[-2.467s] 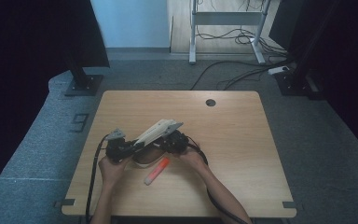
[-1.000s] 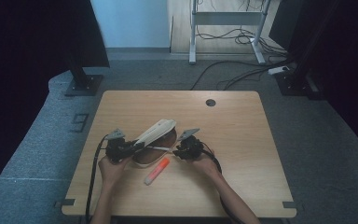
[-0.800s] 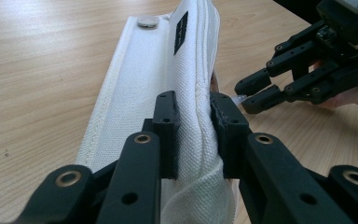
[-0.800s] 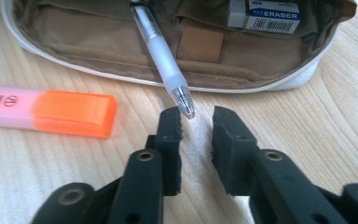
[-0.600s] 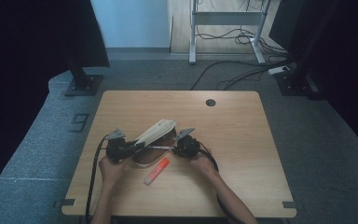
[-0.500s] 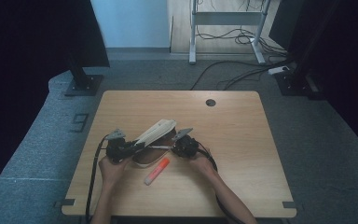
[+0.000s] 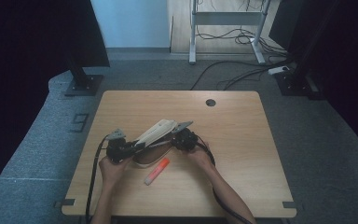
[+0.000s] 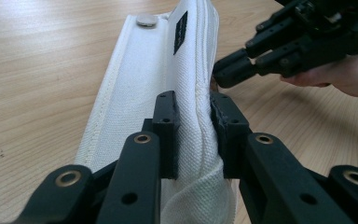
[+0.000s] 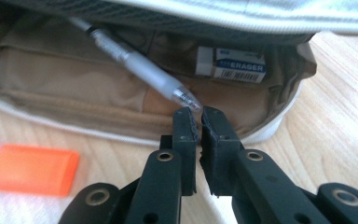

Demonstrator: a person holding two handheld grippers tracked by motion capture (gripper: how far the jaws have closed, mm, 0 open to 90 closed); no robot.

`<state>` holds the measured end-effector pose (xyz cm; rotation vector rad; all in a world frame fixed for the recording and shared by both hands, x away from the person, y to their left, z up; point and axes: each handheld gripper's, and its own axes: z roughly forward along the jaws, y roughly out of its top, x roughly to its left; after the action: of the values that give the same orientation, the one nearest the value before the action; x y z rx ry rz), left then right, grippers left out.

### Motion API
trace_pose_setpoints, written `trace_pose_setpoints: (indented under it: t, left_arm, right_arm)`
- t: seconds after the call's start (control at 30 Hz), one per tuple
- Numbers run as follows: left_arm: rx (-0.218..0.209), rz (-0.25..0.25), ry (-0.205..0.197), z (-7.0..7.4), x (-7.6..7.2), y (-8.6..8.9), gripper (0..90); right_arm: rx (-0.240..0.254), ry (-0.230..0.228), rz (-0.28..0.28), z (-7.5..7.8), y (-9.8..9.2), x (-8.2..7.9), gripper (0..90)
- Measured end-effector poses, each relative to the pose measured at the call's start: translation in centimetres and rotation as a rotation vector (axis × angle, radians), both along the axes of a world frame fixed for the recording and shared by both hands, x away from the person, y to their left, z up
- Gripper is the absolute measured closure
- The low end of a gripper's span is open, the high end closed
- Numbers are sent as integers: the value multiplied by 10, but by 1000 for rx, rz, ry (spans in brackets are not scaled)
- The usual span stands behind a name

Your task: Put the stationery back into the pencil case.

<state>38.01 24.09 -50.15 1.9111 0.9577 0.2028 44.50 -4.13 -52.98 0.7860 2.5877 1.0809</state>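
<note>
1. Grey carpet and dark stands are being shown around a wooden table (image 7: pixel 242 140), on which a white pencil case (image 7: pixel 156 133) is lying near the front left.
2. The case's flap (image 8: pixel 193 93) is being gripped and held up by the left gripper (image 8: pixel 193 135), its jaws clamped on the fabric.
3. The right gripper (image 9: pixel 198 123) is being held at the case's mouth with its jaws closed on nothing; they have just been closing.
4. A clear pen (image 9: pixel 140 70) is being shown slanting out of the case, its tip just above the right jaws; an eraser (image 9: pixel 233 64) is lying deeper inside.
5. An orange marker (image 7: pixel 157 171) is lying on the table just in front of the case.
6. The step in hand is judged to be the emptying or filling of the case; the next move is judged to call for reopened jaws set squarely around the pen's barrel.
</note>
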Motion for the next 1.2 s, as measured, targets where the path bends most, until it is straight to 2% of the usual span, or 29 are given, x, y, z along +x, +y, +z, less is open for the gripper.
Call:
trace_pose_setpoints:
  t: [0.17,0.47,0.63,0.83,1.07,1.2]
  left_arm:
    - [-6,-1,2,0,0,1,738]
    - [-6,-5,1,0,1,3,736]
    - [-2,-9,2,0,1,3,735]
    - [-7,-8,6,0,1,4,731]
    - [-7,-7,6,0,1,4,730]
    - [-7,-8,8,0,2,5,730]
  right_arm:
    - [15,14,-12,-1,4,7,810]
    - [21,6,-21,0,3,7,806]
    - [33,4,-18,6,-1,4,767]
    - [55,6,-22,13,-8,-3,584]
    - [76,25,-13,17,-12,-12,462]
    - [63,40,31,15,-11,-19,429]
